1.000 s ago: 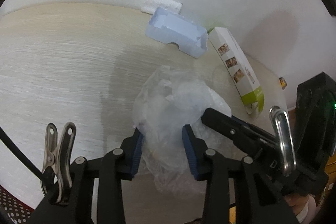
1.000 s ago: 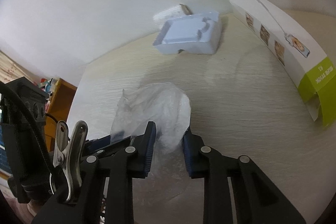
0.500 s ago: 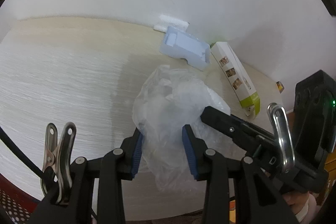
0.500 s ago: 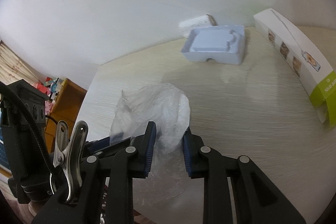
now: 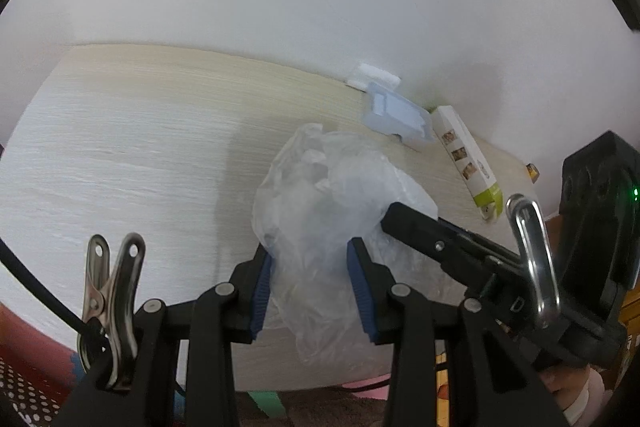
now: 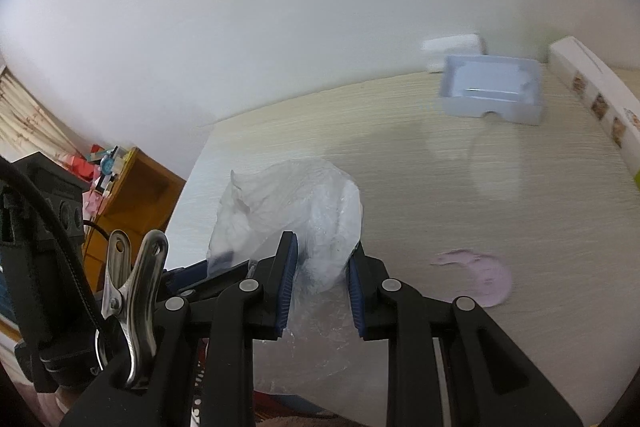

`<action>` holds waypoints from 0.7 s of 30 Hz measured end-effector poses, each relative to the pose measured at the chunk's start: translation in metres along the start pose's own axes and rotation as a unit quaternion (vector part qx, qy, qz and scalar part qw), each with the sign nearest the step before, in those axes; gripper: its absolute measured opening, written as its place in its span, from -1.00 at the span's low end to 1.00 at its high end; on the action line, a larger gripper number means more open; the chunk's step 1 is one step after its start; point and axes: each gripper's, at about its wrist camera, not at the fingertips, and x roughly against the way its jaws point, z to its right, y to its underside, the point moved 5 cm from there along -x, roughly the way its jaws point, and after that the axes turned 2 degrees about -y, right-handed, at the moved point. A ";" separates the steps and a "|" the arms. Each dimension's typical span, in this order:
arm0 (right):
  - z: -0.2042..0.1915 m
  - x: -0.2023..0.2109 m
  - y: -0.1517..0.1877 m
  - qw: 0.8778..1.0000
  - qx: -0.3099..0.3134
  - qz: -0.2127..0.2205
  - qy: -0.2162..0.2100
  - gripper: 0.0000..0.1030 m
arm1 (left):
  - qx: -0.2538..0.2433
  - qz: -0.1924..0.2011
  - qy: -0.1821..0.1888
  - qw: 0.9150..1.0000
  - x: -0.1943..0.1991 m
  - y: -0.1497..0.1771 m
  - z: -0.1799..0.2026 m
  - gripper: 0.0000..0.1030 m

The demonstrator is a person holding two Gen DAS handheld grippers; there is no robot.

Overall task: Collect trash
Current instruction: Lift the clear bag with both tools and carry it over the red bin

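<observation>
A crumpled clear plastic bag (image 5: 324, 195) hangs between both grippers above the near edge of the pale wooden table (image 5: 140, 147). My left gripper (image 5: 310, 259) is shut on the bag, blue pads pressing its sides. My right gripper (image 6: 322, 259) is shut on the same bag (image 6: 292, 203) from the other side; it shows in the left wrist view (image 5: 424, 227) as a black arm reaching in from the right. The bag is lifted off the table.
At the far side by the white wall lie a pale blue plastic tray (image 6: 492, 91), a white foam block (image 6: 452, 49) and a long white-and-green carton (image 5: 468, 155). A pink patch (image 6: 476, 275) lies on the table. A wooden shelf (image 6: 132, 187) stands left of the table.
Both grippers have pulled back and up from the table with the bag held between them; the tray, foam and carton now look smaller and farther away.
</observation>
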 end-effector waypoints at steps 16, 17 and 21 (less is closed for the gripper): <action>-0.116 -0.057 0.010 0.999 0.039 0.002 -0.016 -0.50 | 0.023 0.036 -0.024 0.999 0.064 -0.003 -0.118 -0.26; -0.119 -0.062 0.008 0.999 0.042 0.000 -0.019 -0.50 | 0.030 0.038 -0.027 0.998 0.068 -0.002 -0.126 -0.26; -0.144 -0.076 0.008 0.998 0.059 -0.010 -0.031 -0.50 | 0.054 0.051 -0.037 0.997 0.084 0.000 -0.153 -0.27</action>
